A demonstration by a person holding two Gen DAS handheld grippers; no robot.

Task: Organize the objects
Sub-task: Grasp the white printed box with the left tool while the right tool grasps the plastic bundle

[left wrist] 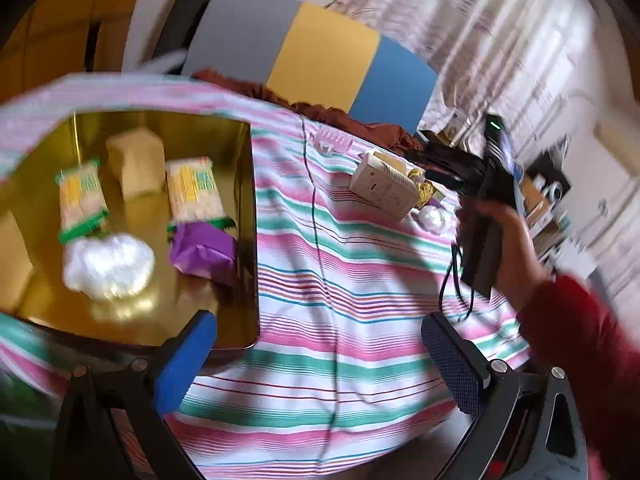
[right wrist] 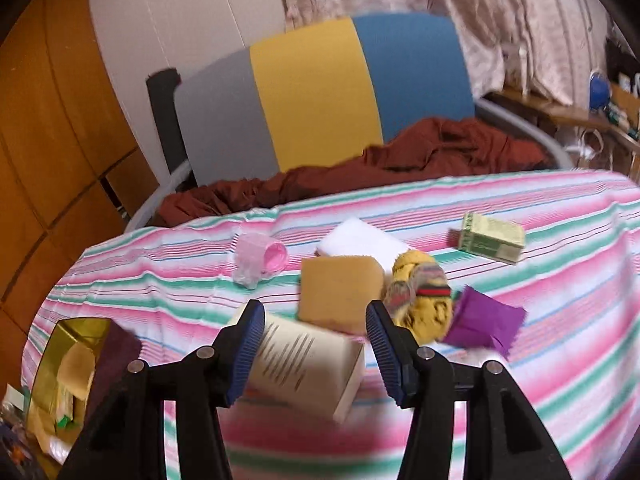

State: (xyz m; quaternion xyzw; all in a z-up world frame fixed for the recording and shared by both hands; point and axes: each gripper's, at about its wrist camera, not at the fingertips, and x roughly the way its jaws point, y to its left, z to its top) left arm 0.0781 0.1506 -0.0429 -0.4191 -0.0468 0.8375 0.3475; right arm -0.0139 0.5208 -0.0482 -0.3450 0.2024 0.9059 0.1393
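In the left wrist view a gold tin on the striped cloth holds two noodle packs, a tan block, a white puff and a purple packet. My left gripper is open and empty, just right of the tin. In the right wrist view my right gripper is open around a cream box, pads apart from it. Beyond lie a tan sponge, a yellow toy, a purple packet, a pink clip and a green box.
A brown cloth is bunched at the table's far edge, in front of a grey, yellow and blue chair back. The tin also shows at the lower left in the right wrist view. Shelves with clutter stand at the right.
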